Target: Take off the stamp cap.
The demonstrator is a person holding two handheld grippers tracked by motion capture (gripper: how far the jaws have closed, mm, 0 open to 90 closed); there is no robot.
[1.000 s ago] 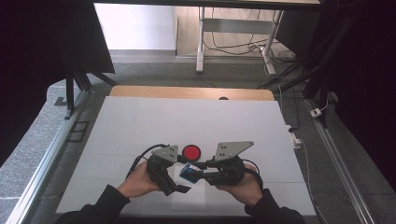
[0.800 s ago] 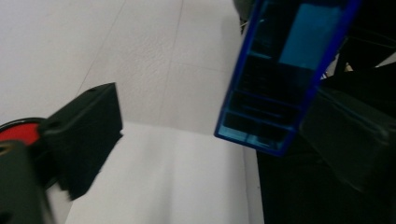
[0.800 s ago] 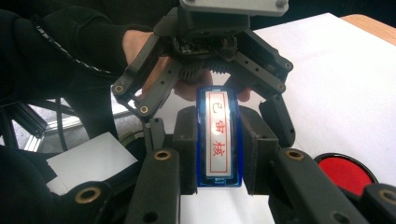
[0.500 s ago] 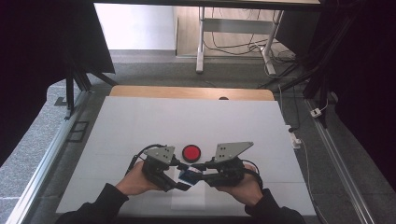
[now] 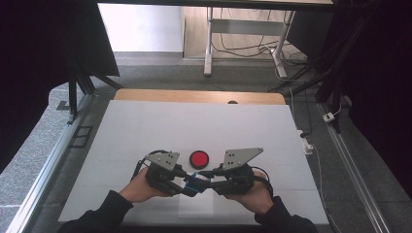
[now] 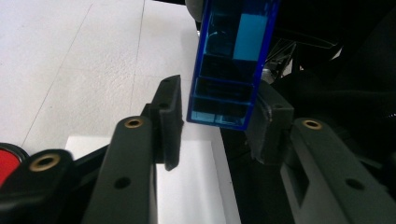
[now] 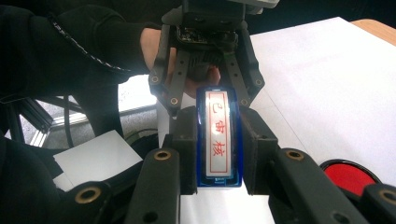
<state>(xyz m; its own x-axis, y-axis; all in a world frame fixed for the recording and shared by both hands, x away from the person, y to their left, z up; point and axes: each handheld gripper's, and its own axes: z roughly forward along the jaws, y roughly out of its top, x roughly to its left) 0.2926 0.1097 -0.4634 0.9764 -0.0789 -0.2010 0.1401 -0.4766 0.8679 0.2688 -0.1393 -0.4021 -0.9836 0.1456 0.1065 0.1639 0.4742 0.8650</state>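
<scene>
Blue stamp (image 7: 218, 140) clamped in right hand-held gripper (image 7: 218, 154), near worktop front edge. Left hand-held gripper (image 6: 212, 123) jaws just closing round other end, small gap on one side. Step: handover/pull-apart. Next: left needs firm pinch.

The stamp (image 7: 218, 138) has a glossy, see-through blue plastic shell and a smooth white face with red characters that catches the light. The jaws of both grippers (image 5: 188, 185) (image 7: 218, 149) look like matt black plastic, slightly grainy, with brass-coloured rivets. Each carries a dull grey plate, probably metal. The red disc (image 5: 199, 158) shines like smooth plastic in a black rim. The table (image 5: 145, 126) has a matt white, faintly textured top; its far edge looks like pale wood. The sheet (image 6: 187, 186) under the jaws is matt white paper. The sleeves (image 7: 56, 42) are dark cloth.
</scene>
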